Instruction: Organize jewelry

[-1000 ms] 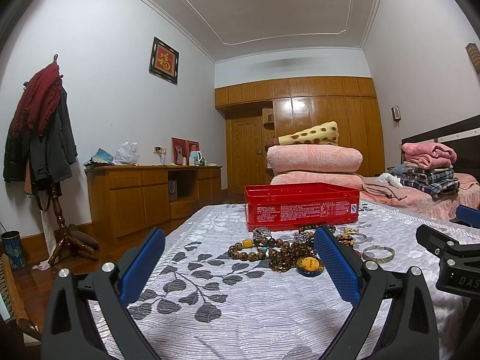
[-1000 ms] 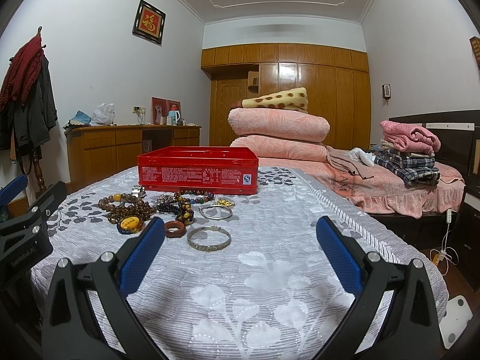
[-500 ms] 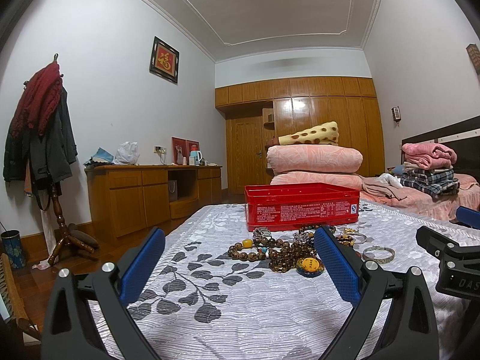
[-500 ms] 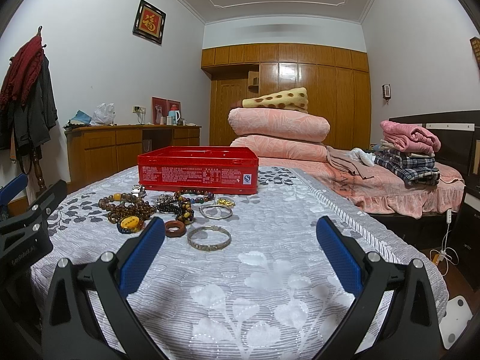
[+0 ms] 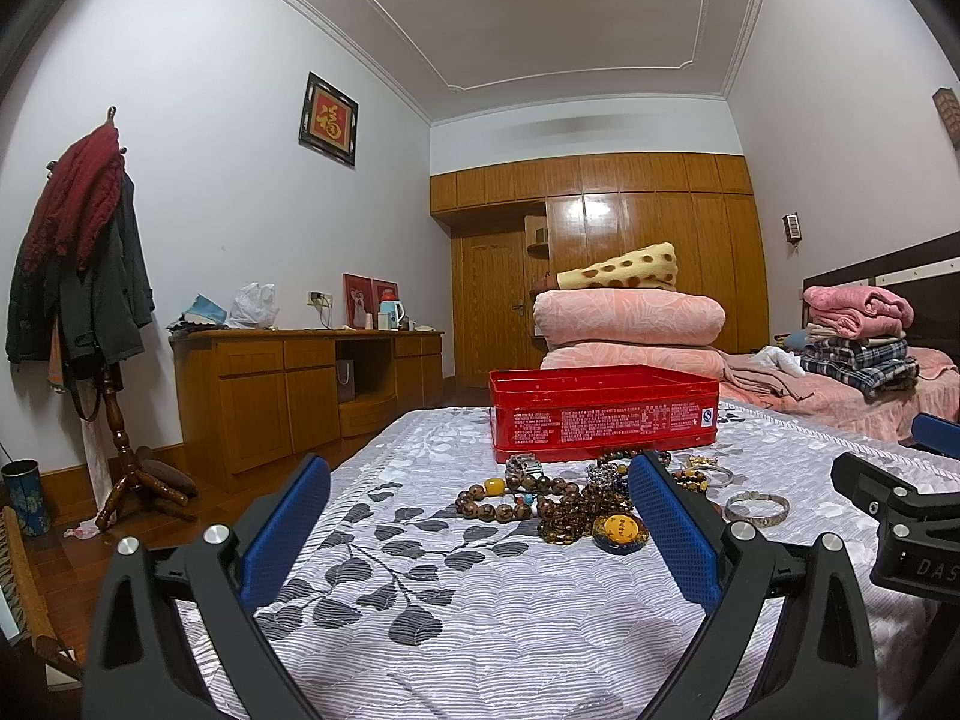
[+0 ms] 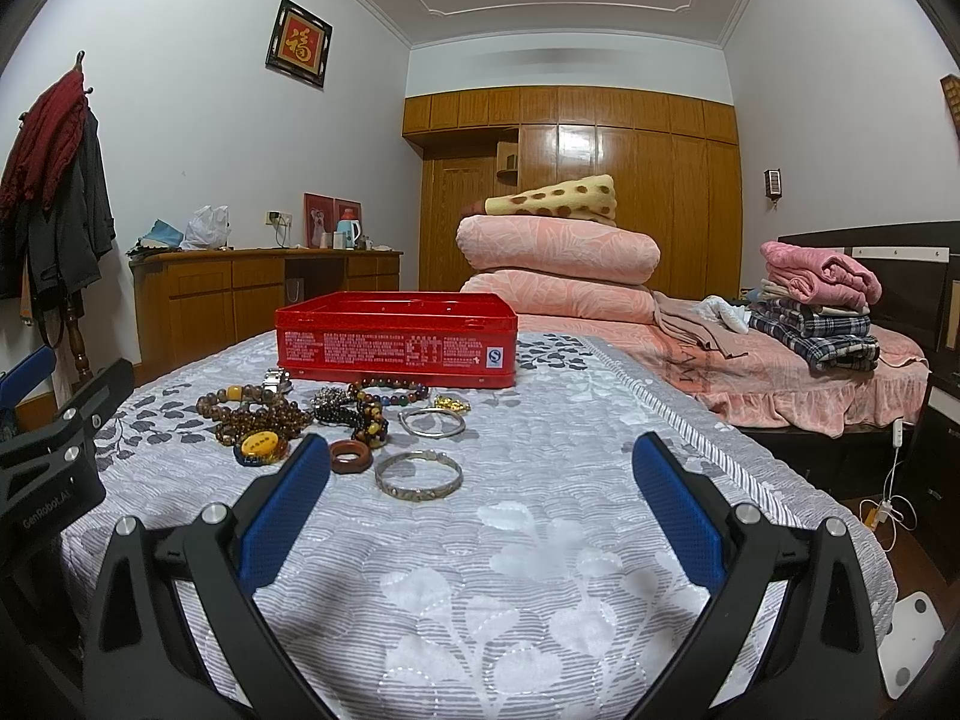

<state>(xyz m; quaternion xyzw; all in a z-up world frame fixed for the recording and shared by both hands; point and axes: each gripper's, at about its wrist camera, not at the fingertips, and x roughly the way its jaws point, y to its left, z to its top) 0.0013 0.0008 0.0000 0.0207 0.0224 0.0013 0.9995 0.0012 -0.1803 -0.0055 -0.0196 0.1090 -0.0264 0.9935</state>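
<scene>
A table spread with a grey-and-white quilted leaf-patterned cloth [image 6: 540, 552] is seen under both cameras, and everything for the task is laid out on it. A shallow rectangular red metal tin [image 6: 396, 339], lidless, is set at the far side; it is probably meant as the container, since its open top is turned upward and the jewelry is heaped just in front of it. Nothing can be made out inside it from this low angle.

The loose pieces are gathered in one cluster between the tin and the grippers. A long strand of brown wooden beads [image 5: 516, 495] is coiled at the left of the pile, with a round yellow-faced pendant [image 5: 621, 531] lying at its near edge. A multicoloured bead bracelet [image 6: 390, 387] is set close to the tin wall. Two plain silver bangles are laid flat: a thin one [image 6: 432, 423] further back and an engraved one [image 6: 419, 476] nearest the right camera. A small brown wooden ring [image 6: 350, 456] is placed just beside the engraved bangle. No piece appears to have been sorted yet.

The left gripper [image 5: 480, 540] is held low over the cloth, its blue-padded jaws spread wide, with nothing gripped or touched. The right gripper [image 6: 480, 513] is likewise spread fully apart and empty, the engraved bangle lying just ahead of the gap, so it is judged the likeliest first pick.
</scene>
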